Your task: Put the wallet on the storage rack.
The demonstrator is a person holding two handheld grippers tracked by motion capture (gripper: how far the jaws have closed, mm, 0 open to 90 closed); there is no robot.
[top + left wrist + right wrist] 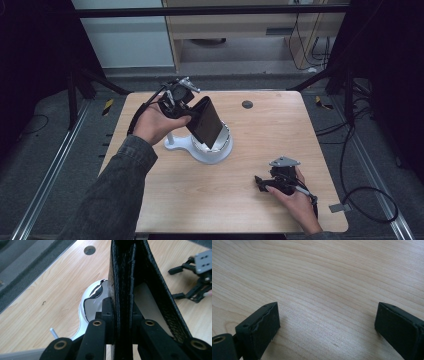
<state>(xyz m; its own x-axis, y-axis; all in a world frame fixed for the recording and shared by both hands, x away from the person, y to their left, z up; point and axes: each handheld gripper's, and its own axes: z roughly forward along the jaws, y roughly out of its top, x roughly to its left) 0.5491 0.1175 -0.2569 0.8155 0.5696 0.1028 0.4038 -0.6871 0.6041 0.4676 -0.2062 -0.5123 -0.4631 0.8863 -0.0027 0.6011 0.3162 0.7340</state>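
The left gripper [192, 116] clamps a black wallet [206, 121] above the white stand [200, 147]; the right gripper [261, 183] stands wide, empty.

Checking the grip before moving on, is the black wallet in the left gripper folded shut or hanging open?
Partly open: the left gripper clamps one leather panel of the black wallet, while the other splays away.

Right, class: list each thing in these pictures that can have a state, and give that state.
black wallet: folded, tilted, clamped above the white stand.
left gripper: shut on one flap of the wallet.
right gripper: open, nothing between its jaws.
white stand: upright on the table.
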